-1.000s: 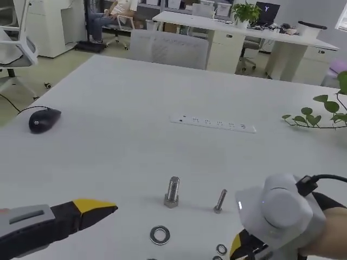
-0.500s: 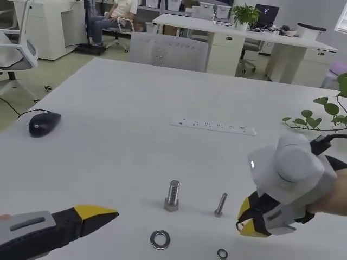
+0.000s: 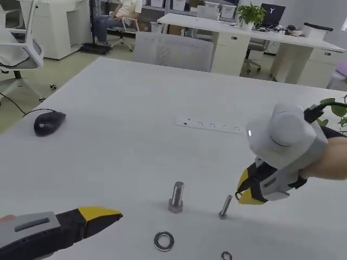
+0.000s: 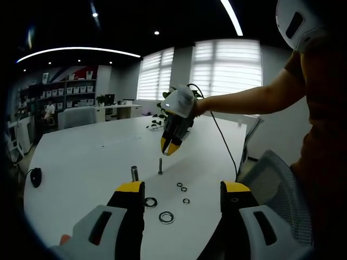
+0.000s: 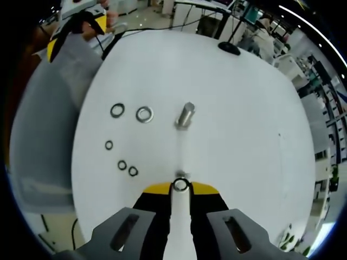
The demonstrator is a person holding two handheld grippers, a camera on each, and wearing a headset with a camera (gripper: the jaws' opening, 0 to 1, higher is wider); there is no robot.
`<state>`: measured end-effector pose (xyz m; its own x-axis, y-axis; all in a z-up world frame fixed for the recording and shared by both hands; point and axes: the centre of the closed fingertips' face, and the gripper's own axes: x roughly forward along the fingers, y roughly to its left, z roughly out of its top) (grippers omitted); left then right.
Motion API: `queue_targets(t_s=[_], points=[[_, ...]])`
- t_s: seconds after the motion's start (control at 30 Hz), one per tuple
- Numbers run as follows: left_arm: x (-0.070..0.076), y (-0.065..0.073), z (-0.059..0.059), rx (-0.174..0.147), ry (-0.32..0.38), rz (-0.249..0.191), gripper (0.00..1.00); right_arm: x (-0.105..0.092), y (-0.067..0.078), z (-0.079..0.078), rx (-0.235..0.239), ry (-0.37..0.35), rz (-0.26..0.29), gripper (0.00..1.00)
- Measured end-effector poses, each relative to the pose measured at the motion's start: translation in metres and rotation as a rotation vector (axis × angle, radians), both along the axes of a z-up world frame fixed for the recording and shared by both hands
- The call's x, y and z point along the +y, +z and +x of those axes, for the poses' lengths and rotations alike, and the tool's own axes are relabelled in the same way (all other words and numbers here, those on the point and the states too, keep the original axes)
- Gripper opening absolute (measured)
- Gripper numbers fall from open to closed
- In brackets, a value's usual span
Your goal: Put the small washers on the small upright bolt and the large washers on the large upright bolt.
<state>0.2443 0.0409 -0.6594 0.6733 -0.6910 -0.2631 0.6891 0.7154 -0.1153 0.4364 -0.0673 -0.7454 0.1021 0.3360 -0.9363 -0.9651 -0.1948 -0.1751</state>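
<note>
Holding small washer pinched in right tongs, close by tip of small upright bolt, with left tongs spread and well clear. Centre hole over bolt tip, keep washer level, lower before releasing.

Standing here, I can't make out a single word, number or brand name anywhere. The dark monitor on the far desk carries one pale mark, perhaps a letter or logo, but too small to tell. The white power strip on the table has tiny dark marks beside its sockets, too small to read.
</note>
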Motion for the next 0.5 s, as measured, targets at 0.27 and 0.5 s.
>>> queue_targets(t_s=[0.27, 0.5], points=[[0.002, -0.004, 0.001, 0.013, 0.010, -0.001, 0.55, 0.005, -0.010, 0.006, 0.015, 0.008, -0.017, 0.12], [0.002, -0.004, 0.002, 0.013, 0.016, -0.002, 0.55, 0.008, -0.014, 0.004, 0.026, 0.014, -0.030, 0.12]])
